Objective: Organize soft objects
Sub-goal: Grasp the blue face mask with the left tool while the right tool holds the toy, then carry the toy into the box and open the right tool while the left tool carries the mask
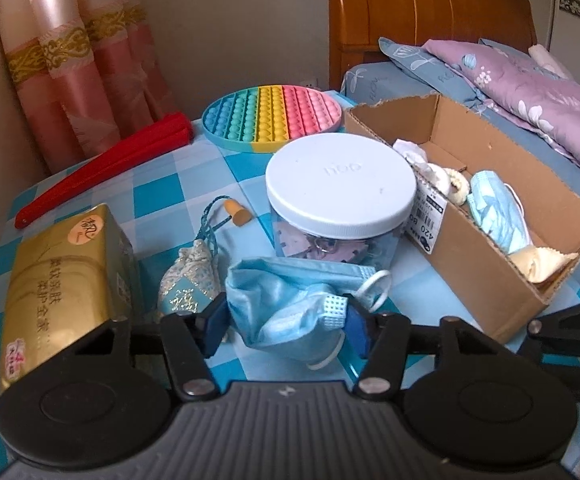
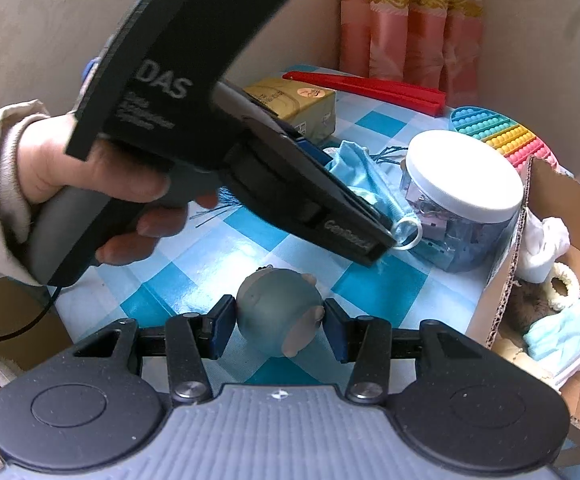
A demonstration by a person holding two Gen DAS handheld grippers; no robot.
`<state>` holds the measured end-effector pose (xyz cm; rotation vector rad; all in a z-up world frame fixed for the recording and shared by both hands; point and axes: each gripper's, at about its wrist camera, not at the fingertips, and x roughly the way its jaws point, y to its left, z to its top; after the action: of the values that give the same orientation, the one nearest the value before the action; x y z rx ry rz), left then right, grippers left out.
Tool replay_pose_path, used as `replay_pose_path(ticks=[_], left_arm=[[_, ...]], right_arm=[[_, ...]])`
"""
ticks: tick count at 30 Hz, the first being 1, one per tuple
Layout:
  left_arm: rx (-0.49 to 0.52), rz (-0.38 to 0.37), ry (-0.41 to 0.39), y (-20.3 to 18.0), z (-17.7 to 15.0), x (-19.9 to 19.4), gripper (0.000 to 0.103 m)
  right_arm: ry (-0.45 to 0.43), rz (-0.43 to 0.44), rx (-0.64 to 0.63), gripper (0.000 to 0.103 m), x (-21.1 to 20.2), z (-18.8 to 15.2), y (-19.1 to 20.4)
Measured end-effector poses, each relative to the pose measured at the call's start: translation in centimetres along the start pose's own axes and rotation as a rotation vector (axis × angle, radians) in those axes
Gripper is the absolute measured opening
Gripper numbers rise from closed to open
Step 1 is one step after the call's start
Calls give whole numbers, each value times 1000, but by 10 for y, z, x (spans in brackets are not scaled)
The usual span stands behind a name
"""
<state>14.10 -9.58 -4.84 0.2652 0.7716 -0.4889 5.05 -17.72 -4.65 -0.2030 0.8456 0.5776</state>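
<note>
While the left gripper (image 1: pixel 285 318) pinches the blue face mask (image 1: pixel 285 300), the right gripper (image 2: pixel 279 326) clasps a round grey-blue squishy toy (image 2: pixel 277 312).

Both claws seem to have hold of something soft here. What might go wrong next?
1. The left gripper pinches only a fold of the crumpled mask; lifted, it may slip free, or its ear loop may catch the jar close behind.
2. The right gripper squeezes a round squishy toy, which could pop out sideways.
3. The box already holds a mask and other items, so space is tight.
</note>
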Motion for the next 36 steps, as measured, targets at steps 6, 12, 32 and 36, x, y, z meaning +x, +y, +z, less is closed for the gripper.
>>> replay_pose_path(ticks=[6, 12, 32, 36], left_arm=[[0, 10, -6, -2, -2, -10, 47], [-10, 11, -9, -3, -3, -19, 42], [0, 16, 14, -2, -12, -30, 36], [8, 23, 27, -1, -16, -32, 35]], right_arm=[[-12, -14, 1, 52, -7, -1, 4], [-23, -27, -1, 52, -14, -2, 7], [-37, -36, 6, 53, -22, -1, 4], [-38, -36, 8, 53, -24, -2, 5]])
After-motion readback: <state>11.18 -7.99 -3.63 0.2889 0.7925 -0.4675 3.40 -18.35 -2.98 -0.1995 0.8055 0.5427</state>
